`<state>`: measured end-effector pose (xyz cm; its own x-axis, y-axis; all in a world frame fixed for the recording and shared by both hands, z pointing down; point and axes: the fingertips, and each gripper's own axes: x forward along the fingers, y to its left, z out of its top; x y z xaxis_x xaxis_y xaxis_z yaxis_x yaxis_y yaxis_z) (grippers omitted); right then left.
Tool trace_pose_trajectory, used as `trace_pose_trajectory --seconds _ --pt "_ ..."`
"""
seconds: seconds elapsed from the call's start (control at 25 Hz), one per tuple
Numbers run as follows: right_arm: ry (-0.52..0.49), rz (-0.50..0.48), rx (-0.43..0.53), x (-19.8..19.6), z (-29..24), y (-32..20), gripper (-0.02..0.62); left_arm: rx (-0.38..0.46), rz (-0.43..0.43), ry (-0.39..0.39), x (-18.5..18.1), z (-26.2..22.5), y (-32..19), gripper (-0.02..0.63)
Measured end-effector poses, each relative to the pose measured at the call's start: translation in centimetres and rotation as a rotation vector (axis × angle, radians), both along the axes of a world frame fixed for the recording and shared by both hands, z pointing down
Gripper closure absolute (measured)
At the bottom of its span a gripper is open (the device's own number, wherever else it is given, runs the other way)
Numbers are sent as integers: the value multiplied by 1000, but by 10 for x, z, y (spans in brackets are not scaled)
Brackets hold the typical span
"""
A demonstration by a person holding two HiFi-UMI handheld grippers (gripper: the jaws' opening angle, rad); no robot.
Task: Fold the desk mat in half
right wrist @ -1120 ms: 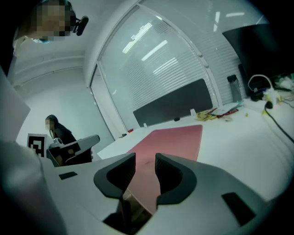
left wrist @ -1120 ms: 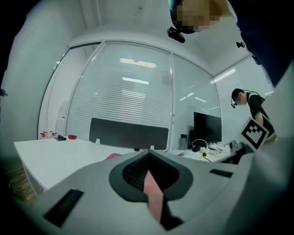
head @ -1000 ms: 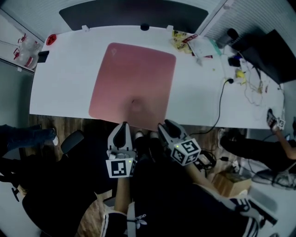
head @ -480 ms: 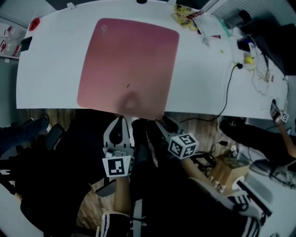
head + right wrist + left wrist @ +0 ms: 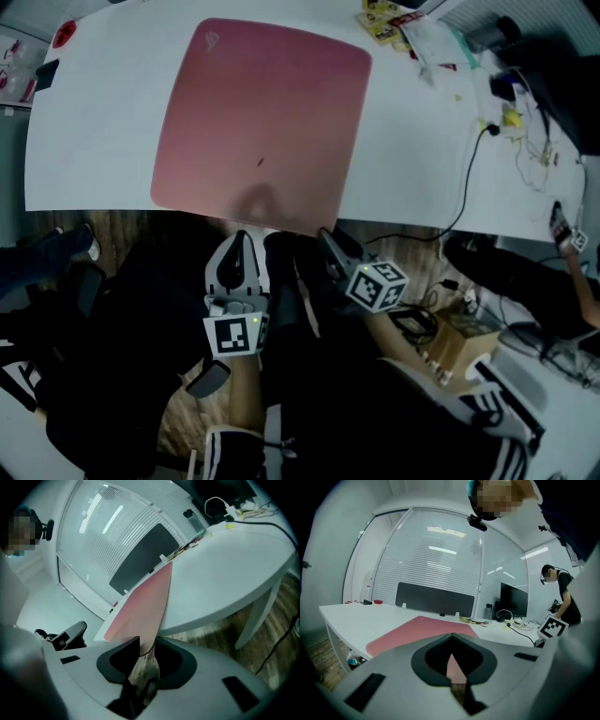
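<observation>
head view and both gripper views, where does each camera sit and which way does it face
Head view: on the person's head, looking steeply down at the desk mat on the table; left gripper and right gripper show.
Left gripper view: on the left gripper, looking low across the table; its shut jaws show.
Right gripper view: on the right gripper, tilted, facing the desk mat's near corner, seen between its closing jaws.
Shared: the desk mat.

Pink desk mat [image 5: 262, 122] lies flat and unfolded on the white tabletop [image 5: 94, 131], corners rounded. Its near edge, at 6 o'clock, sits right along the tabletop's front edge; a small logo [image 5: 212, 38] marks the 11 o'clock corner.
</observation>
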<state>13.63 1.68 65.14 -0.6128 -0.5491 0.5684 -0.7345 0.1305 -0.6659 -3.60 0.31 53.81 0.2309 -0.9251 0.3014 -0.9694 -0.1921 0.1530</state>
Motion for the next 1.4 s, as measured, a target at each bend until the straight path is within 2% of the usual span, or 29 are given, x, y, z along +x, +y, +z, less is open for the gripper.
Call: trace_pose_trajectory --seconds 0.08,0.2,0.36,0.48,0.64,1.04,1.2,1.4 --pt "7 -15 15 2 -4 -1 551 13 -3 6 0 -3 -1 603" --pt "-4 -46 31 -4 -13 -5 577 17 -32 29 2 -9 -5 603" --pt "8 -95 68 -9 -24 -8 578 36 -50 36 6 -18 -10 603" --pt "-7 -120 85 -14 -33 -11 580 51 -36 5 8 -25 -9 603" --pt "-37 -158 132 -28 -54 -24 580 67 -81 14 7 -41 -10 603" --pt "-91 -217 257 -57 -95 -73 580 130 -134 -76 -8 -73 -11 603" --pt "-98 -224 281 -65 -105 -86 580 160 -169 -47 -12 -81 -14 603" --pt "-90 -210 291 -77 -113 -105 580 153 -164 -28 -24 -80 -24 603"
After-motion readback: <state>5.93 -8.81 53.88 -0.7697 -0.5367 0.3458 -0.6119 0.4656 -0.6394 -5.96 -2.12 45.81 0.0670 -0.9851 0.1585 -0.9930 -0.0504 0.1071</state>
